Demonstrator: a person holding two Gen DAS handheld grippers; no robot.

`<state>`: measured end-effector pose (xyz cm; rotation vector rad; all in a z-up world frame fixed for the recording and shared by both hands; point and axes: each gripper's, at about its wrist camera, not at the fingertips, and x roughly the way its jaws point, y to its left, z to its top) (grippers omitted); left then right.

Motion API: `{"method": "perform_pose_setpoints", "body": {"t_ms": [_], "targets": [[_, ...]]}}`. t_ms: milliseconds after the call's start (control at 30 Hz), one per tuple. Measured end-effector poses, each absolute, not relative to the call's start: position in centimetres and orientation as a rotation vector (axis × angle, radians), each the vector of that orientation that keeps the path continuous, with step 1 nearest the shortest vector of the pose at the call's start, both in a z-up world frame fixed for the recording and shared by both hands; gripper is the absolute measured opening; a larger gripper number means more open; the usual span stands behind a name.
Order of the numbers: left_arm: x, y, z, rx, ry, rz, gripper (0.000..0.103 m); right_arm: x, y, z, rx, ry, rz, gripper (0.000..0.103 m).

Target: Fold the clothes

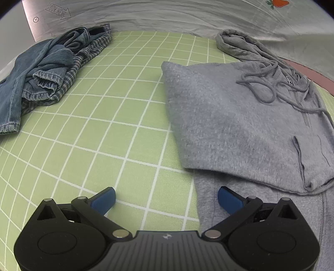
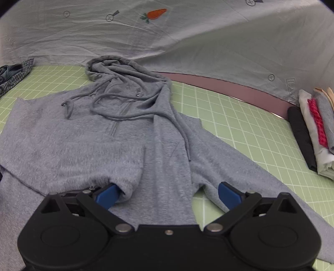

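lying on the green grid mat (image 1: 117, 116), the grey hoodie (image 2: 87, 146) was partly folded, its left side turned over the front. soft, limp and fairly thick, it would likely be best gripped at the hem or the free sleeve (image 2: 240, 164). its long axis ran away from the cameras, hood (image 2: 108, 64) farthest. left gripper (image 1: 166, 199) and right gripper (image 2: 167, 195) both stood apart, holding nothing. a denim heap (image 1: 41, 79) lay left; folded clothes (image 2: 315, 133) right.

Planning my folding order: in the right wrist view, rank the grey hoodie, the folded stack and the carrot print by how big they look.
1. Grey hoodie, by far the largest.
2. Folded stack at the right edge.
3. Carrot print, smallest, though it lies farthest away.
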<state>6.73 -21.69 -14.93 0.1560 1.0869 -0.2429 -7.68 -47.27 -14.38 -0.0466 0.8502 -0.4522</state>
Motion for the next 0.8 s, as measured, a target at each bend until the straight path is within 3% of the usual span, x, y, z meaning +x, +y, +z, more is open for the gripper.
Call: {"method": "perform_pose_setpoints", "body": {"t_ms": [267,533,633,800], "targets": [[6.8,-21.7,-15.0,0.164,1.084,-0.259,0.103,-5.7,-46.6,-15.1,-0.113,0.891,-0.407,0.101],[6.6,-21.7,-15.1,0.161,1.076,-0.258,0.103,-8.4,-52.1,-13.9,0.094,0.824,-0.685,0.1],[7.0,-21.9,-15.1,0.167,1.1,-0.262,0.103,-8.6,-51.4,-14.2,0.072,0.84,-0.629,0.089],[8.2,-22.3,-15.0,0.197,1.133,-0.274,0.103,-7.8,-52.2,-14.7,0.201,0.856,-0.561,0.089]]}}
